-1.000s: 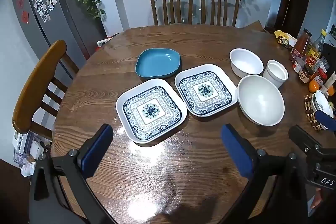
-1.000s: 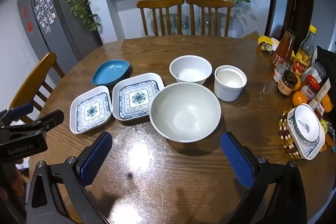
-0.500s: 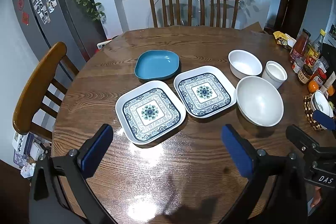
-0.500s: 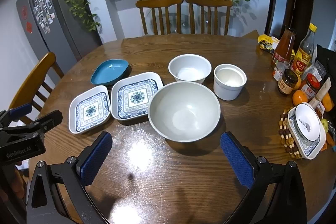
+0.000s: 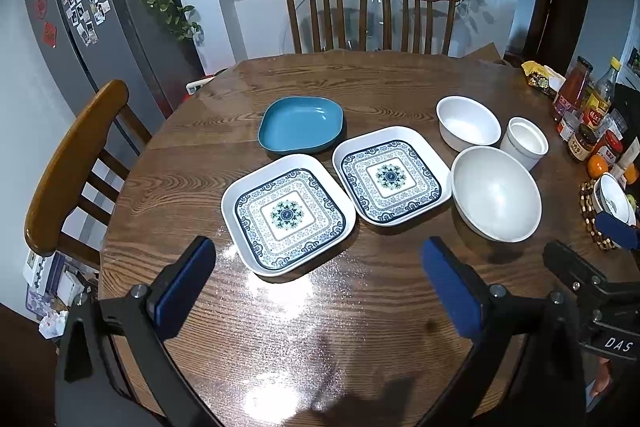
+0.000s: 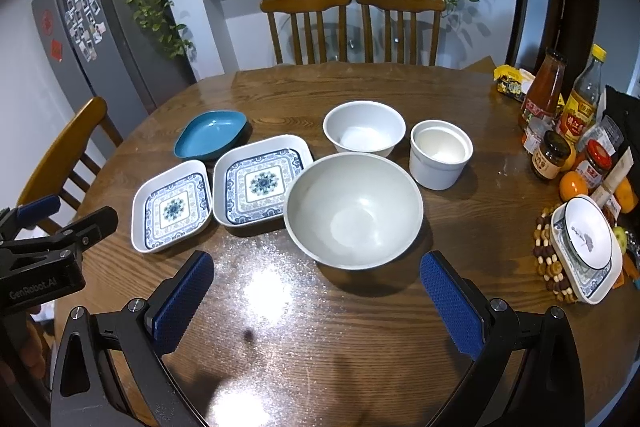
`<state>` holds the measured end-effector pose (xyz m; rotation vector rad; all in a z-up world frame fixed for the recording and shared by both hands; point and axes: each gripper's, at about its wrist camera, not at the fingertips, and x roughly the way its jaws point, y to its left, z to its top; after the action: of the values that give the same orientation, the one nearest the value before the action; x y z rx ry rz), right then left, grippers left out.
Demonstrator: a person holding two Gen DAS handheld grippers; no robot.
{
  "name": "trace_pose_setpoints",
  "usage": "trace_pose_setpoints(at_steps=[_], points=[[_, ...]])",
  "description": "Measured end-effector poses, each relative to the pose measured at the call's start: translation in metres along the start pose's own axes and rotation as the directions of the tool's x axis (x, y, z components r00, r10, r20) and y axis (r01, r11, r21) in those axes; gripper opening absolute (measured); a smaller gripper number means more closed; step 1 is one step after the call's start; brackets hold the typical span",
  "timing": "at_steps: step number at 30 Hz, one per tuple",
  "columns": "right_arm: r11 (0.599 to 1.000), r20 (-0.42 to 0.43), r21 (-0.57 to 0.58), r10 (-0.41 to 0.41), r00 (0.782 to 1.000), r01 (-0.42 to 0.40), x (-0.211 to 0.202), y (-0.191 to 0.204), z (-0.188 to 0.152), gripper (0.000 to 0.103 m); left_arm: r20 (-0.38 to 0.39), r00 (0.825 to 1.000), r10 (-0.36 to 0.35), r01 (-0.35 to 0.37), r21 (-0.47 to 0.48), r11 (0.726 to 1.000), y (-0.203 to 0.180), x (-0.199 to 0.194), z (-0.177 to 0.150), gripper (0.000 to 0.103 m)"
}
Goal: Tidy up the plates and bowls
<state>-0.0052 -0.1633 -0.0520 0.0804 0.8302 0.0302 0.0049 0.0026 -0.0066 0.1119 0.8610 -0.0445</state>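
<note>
1. Plates (image 5: 288,213) and bowls (image 6: 354,209) sit unstacked mid-tabletop (image 5: 320,327); both your tools, left (image 5: 316,287) and right (image 6: 316,301), hover spread and empty.
2. The big bowl touches the right plate (image 6: 260,181); nudging it could shove that plate.
3. Glossy rims may slip.

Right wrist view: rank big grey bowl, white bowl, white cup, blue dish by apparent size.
1. big grey bowl, also nearest the camera.
2. white bowl and blue dish: look alike, no ranking.
3. white cup.
</note>
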Motion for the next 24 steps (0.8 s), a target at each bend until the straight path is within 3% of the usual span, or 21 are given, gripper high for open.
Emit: trace_pose_setpoints(at_steps=[24], points=[[1.000, 0.000, -0.004, 0.002, 1.000, -0.002, 0.0009, 0.0040, 0.0004, 0.103, 0.055, 0.998, 0.021, -0.022, 0.013, 1.000, -0.0015, -0.0058, -0.0008, 0.102]])
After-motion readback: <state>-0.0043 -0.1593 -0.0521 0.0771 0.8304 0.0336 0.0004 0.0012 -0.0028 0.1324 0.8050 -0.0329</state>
